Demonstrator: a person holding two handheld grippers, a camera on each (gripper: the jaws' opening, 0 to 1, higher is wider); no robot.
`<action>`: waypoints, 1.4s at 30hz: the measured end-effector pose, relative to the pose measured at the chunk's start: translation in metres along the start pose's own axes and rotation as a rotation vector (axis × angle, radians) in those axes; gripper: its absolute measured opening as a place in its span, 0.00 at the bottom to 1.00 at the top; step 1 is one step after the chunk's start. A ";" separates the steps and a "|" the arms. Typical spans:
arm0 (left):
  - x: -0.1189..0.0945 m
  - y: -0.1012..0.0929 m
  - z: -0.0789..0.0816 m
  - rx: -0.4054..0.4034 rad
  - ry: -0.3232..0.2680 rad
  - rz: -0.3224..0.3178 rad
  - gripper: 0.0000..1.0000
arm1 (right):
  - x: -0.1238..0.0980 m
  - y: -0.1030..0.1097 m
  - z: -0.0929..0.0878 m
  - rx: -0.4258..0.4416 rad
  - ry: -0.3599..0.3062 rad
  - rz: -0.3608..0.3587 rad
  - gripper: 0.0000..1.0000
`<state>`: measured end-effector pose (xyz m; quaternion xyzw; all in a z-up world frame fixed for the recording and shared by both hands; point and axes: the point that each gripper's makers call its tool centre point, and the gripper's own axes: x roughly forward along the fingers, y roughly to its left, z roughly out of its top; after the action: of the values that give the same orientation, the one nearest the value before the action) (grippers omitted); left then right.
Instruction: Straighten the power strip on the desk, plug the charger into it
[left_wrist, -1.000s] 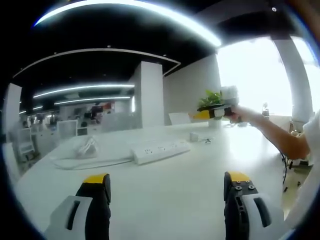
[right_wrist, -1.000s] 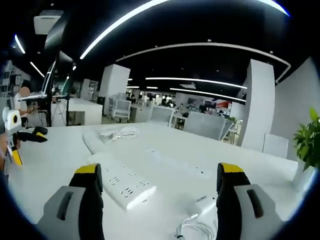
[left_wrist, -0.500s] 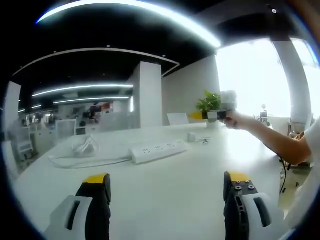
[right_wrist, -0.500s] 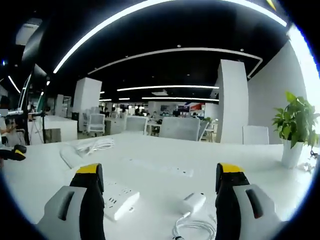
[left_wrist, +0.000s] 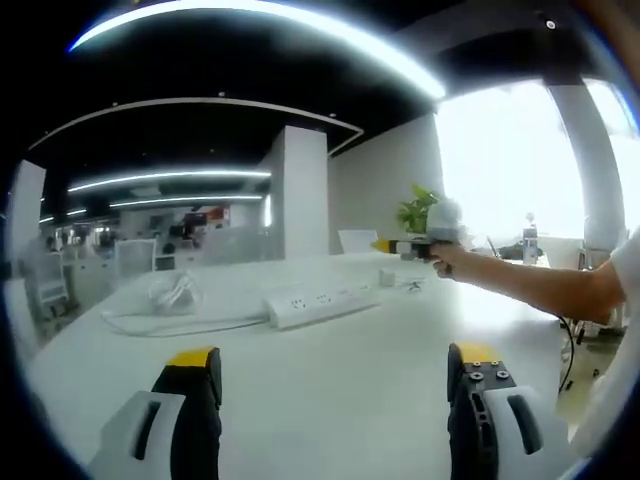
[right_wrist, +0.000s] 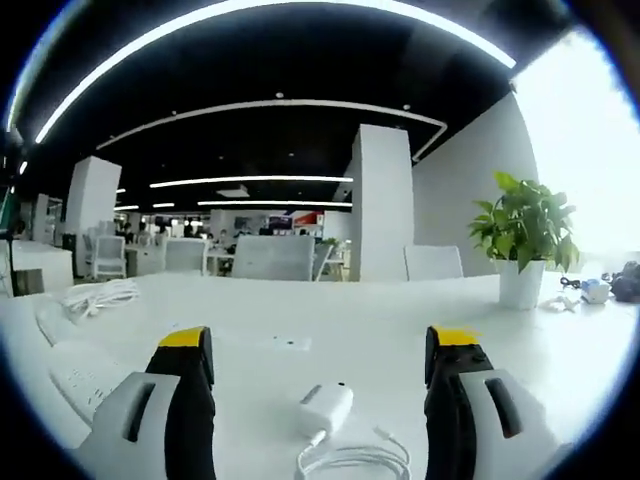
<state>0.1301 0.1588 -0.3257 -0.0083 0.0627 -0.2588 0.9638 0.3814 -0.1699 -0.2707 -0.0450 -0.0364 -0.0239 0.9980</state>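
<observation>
A white power strip (left_wrist: 322, 301) lies askew on the white desk (left_wrist: 330, 390) in the left gripper view, well ahead of my open left gripper (left_wrist: 334, 372). Its end (right_wrist: 75, 372) shows at the left of the right gripper view. The white charger (right_wrist: 326, 408) with its coiled cable (right_wrist: 350, 461) lies between the jaws of my open right gripper (right_wrist: 318, 355), close below it. In the left gripper view the charger (left_wrist: 386, 275) sits just beyond the strip's right end, and the right gripper (left_wrist: 415, 244) hovers above it in a person's hand.
A bundle of white cord (left_wrist: 172, 294) lies at the desk's left with a cable running to the strip. A potted plant (right_wrist: 524, 236) stands at the desk's far right. Office chairs and columns fill the background.
The right gripper view has swung right: the power strip slid to its left edge and the charger now lies centred between the jaws. In the left gripper view the right gripper dropped slightly.
</observation>
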 end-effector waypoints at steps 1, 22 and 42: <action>0.000 0.001 0.000 0.001 0.000 0.001 0.97 | -0.001 0.004 -0.003 -0.001 -0.001 -0.008 0.86; -0.006 0.007 -0.001 -0.013 -0.010 0.016 0.97 | 0.011 -0.004 -0.041 0.077 0.088 -0.091 0.74; -0.007 0.011 -0.004 -0.018 -0.005 0.025 0.96 | 0.031 -0.009 -0.070 0.151 0.205 -0.144 0.73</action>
<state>0.1296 0.1719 -0.3294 -0.0170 0.0630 -0.2461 0.9670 0.4168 -0.1864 -0.3370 0.0357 0.0607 -0.0972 0.9928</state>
